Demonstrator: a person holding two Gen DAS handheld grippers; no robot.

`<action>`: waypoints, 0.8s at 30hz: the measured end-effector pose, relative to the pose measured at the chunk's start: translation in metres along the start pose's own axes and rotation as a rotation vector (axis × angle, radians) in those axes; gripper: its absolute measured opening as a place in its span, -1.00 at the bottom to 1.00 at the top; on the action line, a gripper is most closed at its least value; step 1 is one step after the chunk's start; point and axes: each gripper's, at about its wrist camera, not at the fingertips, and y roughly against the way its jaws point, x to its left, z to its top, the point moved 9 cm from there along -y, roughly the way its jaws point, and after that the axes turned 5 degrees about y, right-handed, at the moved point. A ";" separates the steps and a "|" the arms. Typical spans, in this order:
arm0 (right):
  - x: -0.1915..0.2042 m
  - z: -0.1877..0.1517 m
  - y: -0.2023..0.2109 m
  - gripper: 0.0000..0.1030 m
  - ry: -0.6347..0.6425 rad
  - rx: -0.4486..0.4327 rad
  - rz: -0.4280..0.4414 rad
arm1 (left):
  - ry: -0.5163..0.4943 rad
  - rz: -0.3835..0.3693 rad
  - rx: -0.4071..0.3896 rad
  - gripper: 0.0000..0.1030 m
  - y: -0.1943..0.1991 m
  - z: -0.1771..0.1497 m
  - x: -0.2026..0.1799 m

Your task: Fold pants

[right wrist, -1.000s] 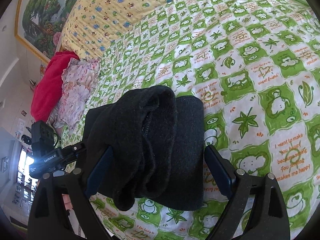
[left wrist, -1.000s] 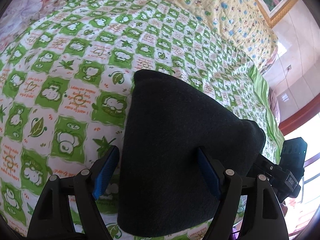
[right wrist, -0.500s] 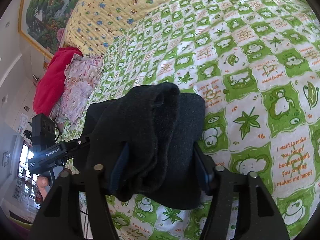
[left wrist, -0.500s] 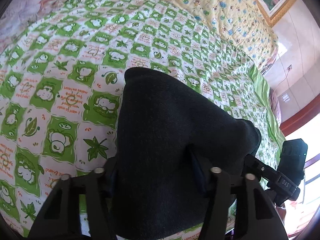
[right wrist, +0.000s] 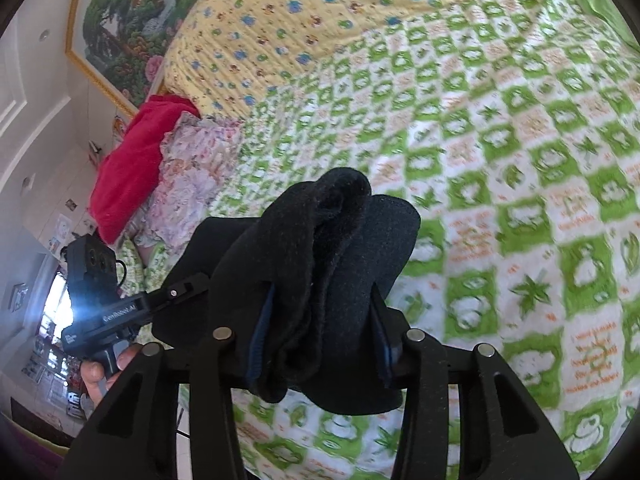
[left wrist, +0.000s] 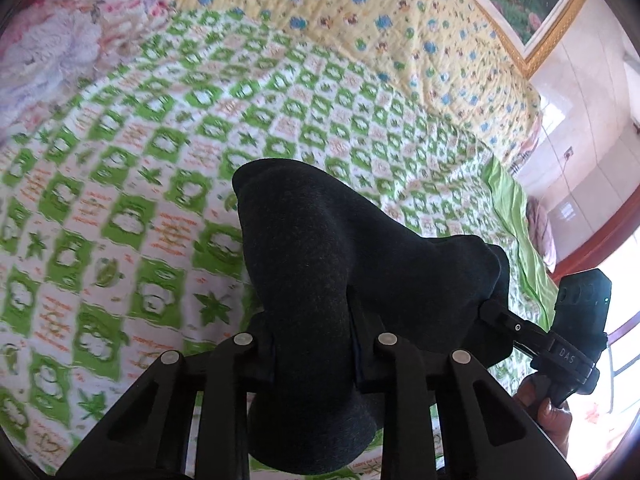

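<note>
The dark folded pants (left wrist: 320, 248) are pinched between both grippers and held up over the bed. My left gripper (left wrist: 316, 340) is shut on one end of the bundle, which bulges past its fingers. My right gripper (right wrist: 320, 320) is shut on the other end of the pants (right wrist: 320, 240), where several folded layers show. Each gripper shows in the other's view: the right one in the left wrist view (left wrist: 560, 336), the left one in the right wrist view (right wrist: 116, 312).
A green-and-white patterned quilt (left wrist: 140, 200) covers the bed, with a yellow printed blanket (right wrist: 320, 20) at its head. A floral pillow (right wrist: 192, 184) and a red cloth (right wrist: 136, 160) lie at one side. A framed picture (right wrist: 136, 16) hangs on the wall.
Both grippers closed from open onto the ends of the folded pants and lifted them off the quilt. The bed now looks farther away and blurred.
</note>
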 end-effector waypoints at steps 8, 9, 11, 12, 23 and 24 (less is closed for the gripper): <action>0.036 0.020 -0.022 -0.13 0.066 0.008 0.060 | 0.026 0.051 -0.094 -0.52 0.038 0.024 0.024; 0.042 0.025 -0.028 -0.13 0.084 0.011 0.066 | 0.029 0.060 -0.105 -0.52 0.043 0.028 0.029; 0.052 0.031 -0.036 -0.13 0.108 0.015 0.077 | 0.043 0.077 -0.126 -0.52 0.050 0.034 0.038; 0.057 0.035 -0.042 -0.13 0.121 0.019 0.084 | 0.050 0.085 -0.135 -0.52 0.053 0.038 0.043; 0.101 0.071 -0.112 -0.13 0.250 0.079 0.130 | 0.121 0.171 -0.204 -0.52 0.070 0.078 0.097; 0.102 0.074 -0.118 -0.13 0.255 0.084 0.134 | 0.125 0.182 -0.210 -0.52 0.069 0.083 0.103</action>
